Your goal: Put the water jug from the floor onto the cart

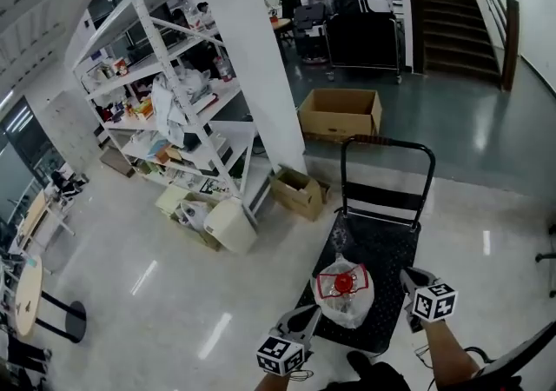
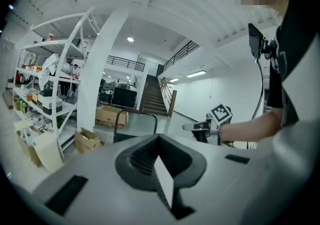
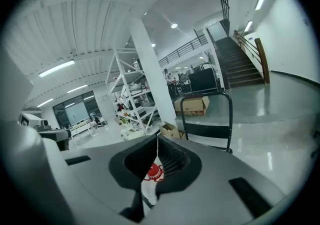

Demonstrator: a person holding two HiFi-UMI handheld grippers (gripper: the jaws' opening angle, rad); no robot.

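Observation:
The clear water jug [image 1: 345,294] with a red cap lies on the black deck of the cart [image 1: 393,246], at the end nearest me. My left gripper [image 1: 314,311] hovers just left of the jug, and its jaws [image 2: 159,137] meet with nothing between them. On the jug's right, my right gripper [image 1: 407,276] is also shut and empty. In the right gripper view the jug's red cap [image 3: 154,171] shows below the closed right gripper [image 3: 157,138]. The cart's upright handle [image 1: 387,144] stands at the far end.
A white shelving rack [image 1: 174,94] and a white pillar [image 1: 252,59] stand to the left. Cardboard boxes [image 1: 339,113] [image 1: 298,191] sit beyond and beside the cart. A white bin [image 1: 230,224] leans by the rack. Stairs [image 1: 452,7] rise at the back right.

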